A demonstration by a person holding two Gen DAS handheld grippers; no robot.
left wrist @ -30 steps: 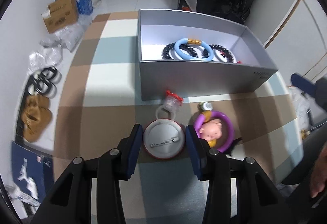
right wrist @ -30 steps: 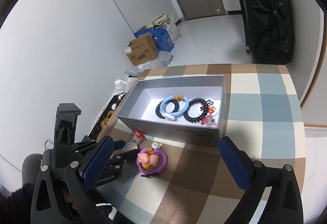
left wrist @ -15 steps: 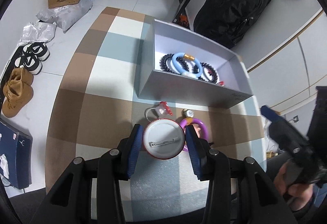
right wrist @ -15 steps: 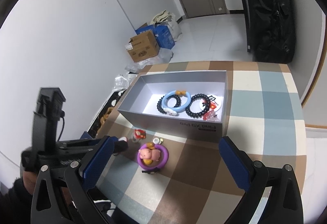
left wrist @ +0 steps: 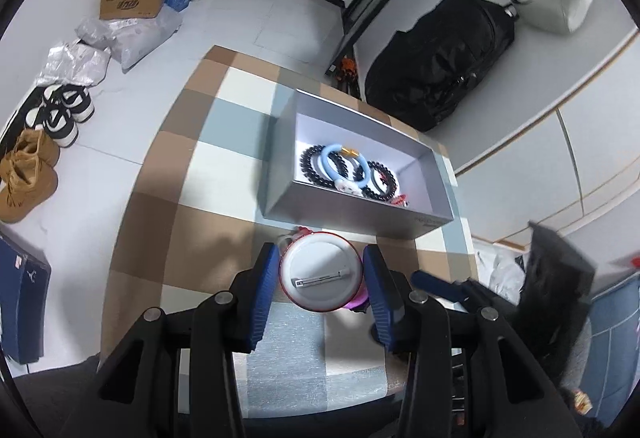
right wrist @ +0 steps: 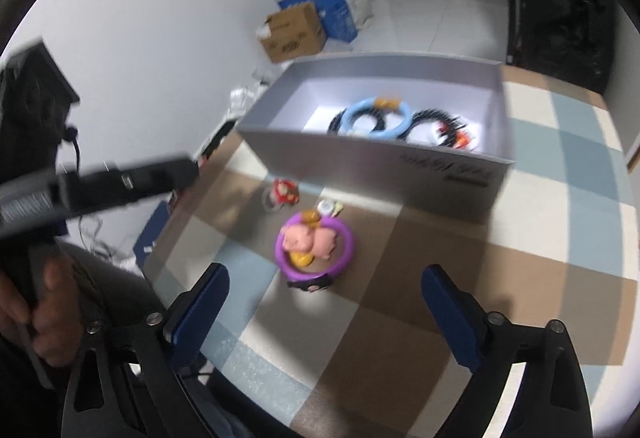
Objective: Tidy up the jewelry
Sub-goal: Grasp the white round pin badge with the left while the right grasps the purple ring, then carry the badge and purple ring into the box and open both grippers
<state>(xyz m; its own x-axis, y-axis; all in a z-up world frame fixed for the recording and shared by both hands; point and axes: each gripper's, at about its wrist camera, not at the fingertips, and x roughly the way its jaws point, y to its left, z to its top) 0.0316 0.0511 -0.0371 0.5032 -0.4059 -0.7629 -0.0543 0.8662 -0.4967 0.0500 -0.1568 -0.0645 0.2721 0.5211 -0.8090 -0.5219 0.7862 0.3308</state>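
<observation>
Purple bracelet lies dead ahead between my right gripper pads, which are closing with nothing pinched. My left gripper pinches the badge, short of the grey box.

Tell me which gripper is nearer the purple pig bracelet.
Right. The right gripper hangs just before the purple pig bracelet, jaws closing, empty; the left gripper holds the round badge above it.

Table is showing a check of brown, cream and pale blue squares. Box is showing grey outside, white inside. In it, a light blue ring with a gold band is lying over black bead bracelets. Badge is showing a white back, red rim, silver pin. Purple ring is carrying a pink pig. Tool pads are showing blue on black arms.
</observation>
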